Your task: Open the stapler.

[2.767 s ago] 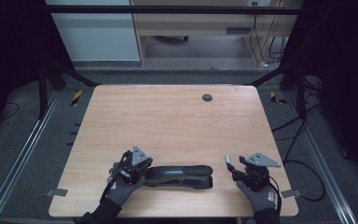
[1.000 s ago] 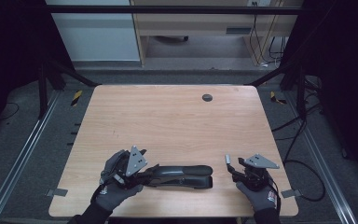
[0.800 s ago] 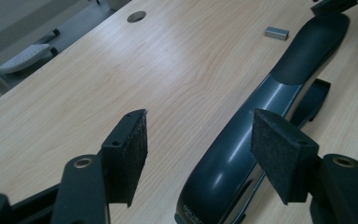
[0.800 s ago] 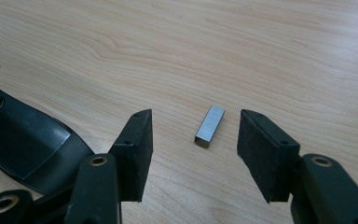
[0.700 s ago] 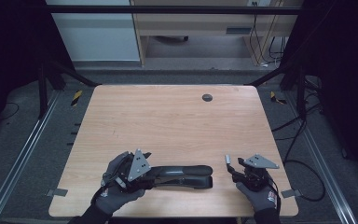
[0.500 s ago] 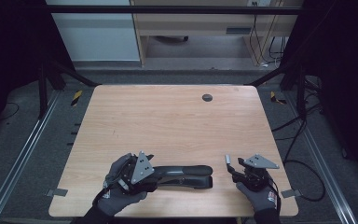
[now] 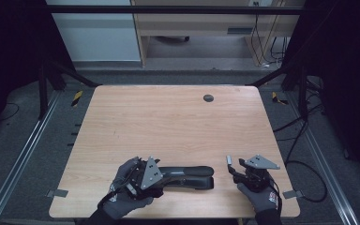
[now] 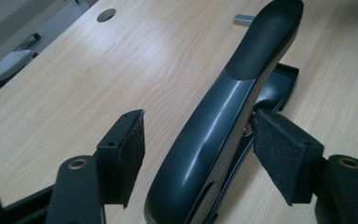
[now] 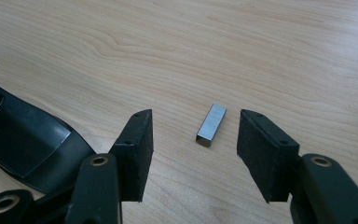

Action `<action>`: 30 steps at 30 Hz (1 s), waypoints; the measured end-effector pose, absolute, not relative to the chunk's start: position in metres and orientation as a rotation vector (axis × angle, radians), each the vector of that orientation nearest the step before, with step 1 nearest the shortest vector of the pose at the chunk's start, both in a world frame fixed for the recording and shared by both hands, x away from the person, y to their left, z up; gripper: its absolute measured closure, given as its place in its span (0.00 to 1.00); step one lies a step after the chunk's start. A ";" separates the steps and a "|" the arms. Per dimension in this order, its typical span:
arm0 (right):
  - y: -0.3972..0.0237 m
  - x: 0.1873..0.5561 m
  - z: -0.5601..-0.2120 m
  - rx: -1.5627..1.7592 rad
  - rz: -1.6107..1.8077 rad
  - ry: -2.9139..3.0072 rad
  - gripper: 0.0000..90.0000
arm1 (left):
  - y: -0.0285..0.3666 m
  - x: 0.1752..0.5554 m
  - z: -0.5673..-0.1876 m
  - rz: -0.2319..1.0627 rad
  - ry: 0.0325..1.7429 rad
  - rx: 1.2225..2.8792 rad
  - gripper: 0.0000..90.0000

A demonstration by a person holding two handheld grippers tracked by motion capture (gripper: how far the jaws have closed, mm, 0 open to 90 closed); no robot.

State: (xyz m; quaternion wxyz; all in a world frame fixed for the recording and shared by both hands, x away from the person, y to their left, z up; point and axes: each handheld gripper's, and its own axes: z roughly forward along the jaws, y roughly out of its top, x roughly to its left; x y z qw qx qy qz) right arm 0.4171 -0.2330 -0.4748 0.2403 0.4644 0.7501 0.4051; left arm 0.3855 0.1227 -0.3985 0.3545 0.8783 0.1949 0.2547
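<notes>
A long black stapler (image 7: 187, 176) lies flat near the table's front edge, its handle (image 8: 233, 93) glossy and curved. My left gripper (image 7: 146, 174) straddles its rear end. In the left gripper view my left gripper (image 8: 200, 140) stands open: the left pad (image 8: 126, 154) is clear of the handle and the right pad (image 8: 284, 158) sits close beside it. A small metal strip of staples (image 9: 211, 124) lies on the wood right of the stapler's nose. My right gripper (image 9: 193, 149) is open around it, one pad on each side, touching nothing.
The wooden table (image 7: 168, 122) has a round cable hole (image 7: 208, 98) at the back right. The staple strip (image 8: 244, 19) also lies beyond the stapler's nose in the left gripper view. Dark floor, rails and cables surround the table.
My left gripper has slid right along the table and now straddles the stapler's rear end. The right gripper and the staple strip have stayed put.
</notes>
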 end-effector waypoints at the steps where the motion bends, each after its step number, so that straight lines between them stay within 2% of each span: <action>1: -0.233 0.417 -0.475 1.271 1.109 2.053 0.51 | 0.121 0.385 -0.399 0.659 0.500 2.275 0.37; 30: -0.233 0.418 -0.475 1.275 1.113 2.054 0.53 | 0.091 0.377 -0.412 0.745 0.404 2.372 0.30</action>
